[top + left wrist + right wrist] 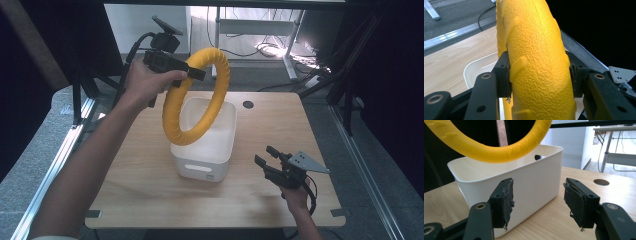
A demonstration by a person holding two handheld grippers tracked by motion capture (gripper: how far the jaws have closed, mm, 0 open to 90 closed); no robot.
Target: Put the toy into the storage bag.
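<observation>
Above white bin (205,150), left gripper (192,74) pinching yellow ring (200,95) upright, right gripper (268,156) spread w/ nothing between, near bin on table (145,185).

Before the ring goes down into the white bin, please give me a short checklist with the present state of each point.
1. Left gripper shut on the yellow ring: ok.
2. Ring hangs above the white bin: ok.
3. Bin upright on the wooden table: ok.
4. Right gripper open, beside the bin, holding nothing: ok.
5. Ring narrow enough to fit inside the bin: cannot tell.
</observation>
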